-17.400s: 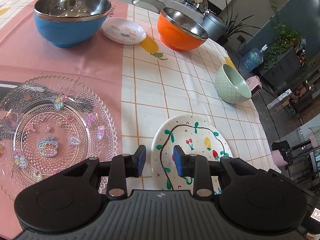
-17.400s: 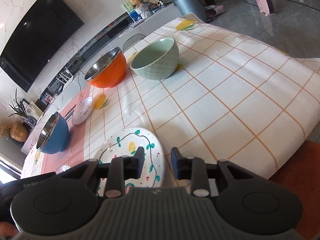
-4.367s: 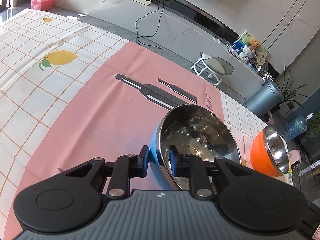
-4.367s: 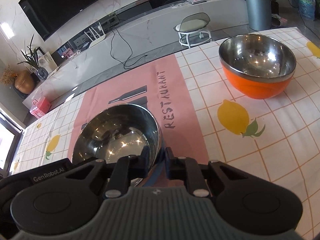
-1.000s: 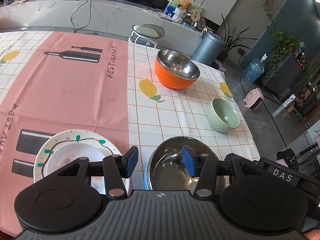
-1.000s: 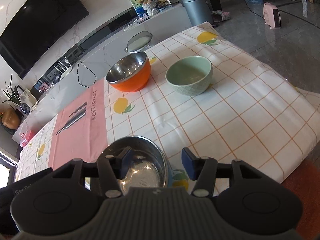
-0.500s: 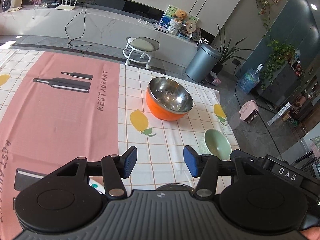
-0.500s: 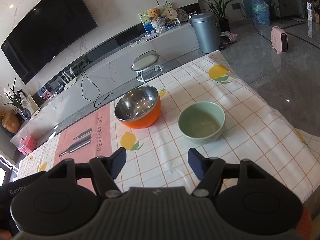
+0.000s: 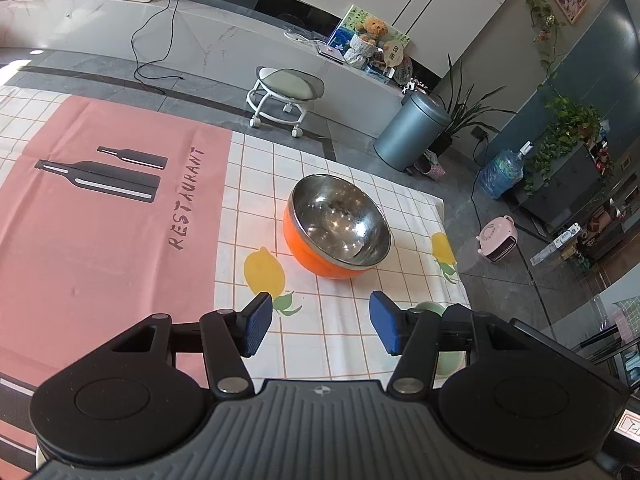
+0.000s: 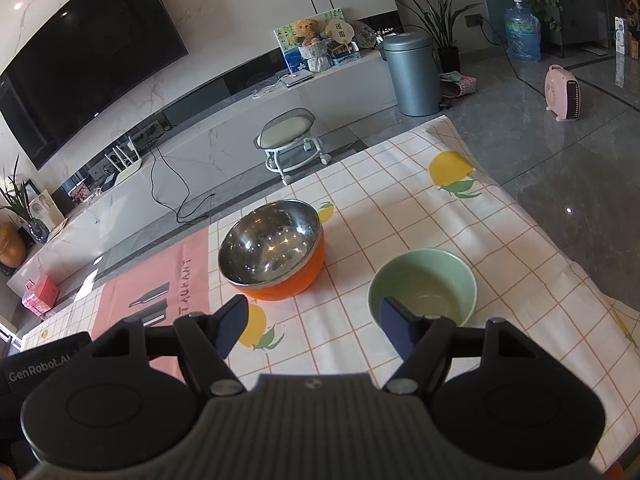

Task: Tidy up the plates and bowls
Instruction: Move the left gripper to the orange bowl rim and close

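Left wrist view: we hold the left gripper (image 9: 321, 328) above the desk (image 9: 100, 240), its blue fingers (image 9: 258, 328) spread wide with nothing between them. Ahead sits the orange bowl (image 9: 337, 226), steel-lined, upright on the checked cloth beside a printed lemon, apart from the gripper. We judge it the next piece to gather, since the spread looks suited to taking its rim. The pale green bowl (image 9: 430, 309) shows only as a sliver behind the right finger, close to the desk's right edge. The pink panel to the left lies bare, giving us broad room to swing that way; to the right the cloth ends near the orange bowl, with floor below.

Right wrist view: we carry the right gripper (image 10: 314, 330) above the desk (image 10: 500, 240), fingers (image 10: 394, 330) likewise wide and empty. The orange bowl (image 10: 272, 248) stands ahead and left of centre; the green bowl (image 10: 424, 288) sits just beyond the right finger, part of its near rim hidden by it. The two bowls are near each other but not touching. Open checks stretch past the green bowl toward the far corner, though the cloth falls away at the right edge, so any sideways sweep there risks nudging it off. No plates appear in either view.
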`<state>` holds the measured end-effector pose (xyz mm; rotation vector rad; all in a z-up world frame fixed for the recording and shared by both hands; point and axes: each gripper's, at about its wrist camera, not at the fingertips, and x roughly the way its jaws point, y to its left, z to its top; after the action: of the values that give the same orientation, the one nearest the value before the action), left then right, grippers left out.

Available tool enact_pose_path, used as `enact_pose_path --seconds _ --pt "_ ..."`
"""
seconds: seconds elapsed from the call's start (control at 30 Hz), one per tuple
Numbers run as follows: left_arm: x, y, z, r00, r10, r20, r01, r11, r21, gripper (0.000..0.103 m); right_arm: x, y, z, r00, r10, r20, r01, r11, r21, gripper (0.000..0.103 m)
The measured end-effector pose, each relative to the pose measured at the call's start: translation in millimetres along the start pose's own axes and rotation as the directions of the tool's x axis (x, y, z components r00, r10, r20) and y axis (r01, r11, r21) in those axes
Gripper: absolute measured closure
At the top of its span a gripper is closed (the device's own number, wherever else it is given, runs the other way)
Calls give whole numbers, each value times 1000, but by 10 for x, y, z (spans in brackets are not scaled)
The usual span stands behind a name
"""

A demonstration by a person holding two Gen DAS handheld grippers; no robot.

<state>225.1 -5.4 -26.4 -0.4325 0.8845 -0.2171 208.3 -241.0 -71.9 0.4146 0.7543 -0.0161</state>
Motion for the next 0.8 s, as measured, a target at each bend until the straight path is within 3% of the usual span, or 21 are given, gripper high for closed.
enact_pose_path --seconds 0.27,0.47,0.63,0.8 --pt "386 73 159 1000 1 -30 -2 999 -50 39 411 -77 180 999 -12 -44 14 998 54 33" --pt "686 193 289 998 43 -38 -47 992 -118 41 749 -93 295 996 -11 -88 19 996 85 40" --pt "891 256 406 999 37 -37 -42 987 -156 41 1042 -52 355 991 3 -131 9 996 93 48" --pt "1077 254 489 997 63 -46 -69 985 -155 44 1284 -6 388 987 11 -158 8 993 117 57"
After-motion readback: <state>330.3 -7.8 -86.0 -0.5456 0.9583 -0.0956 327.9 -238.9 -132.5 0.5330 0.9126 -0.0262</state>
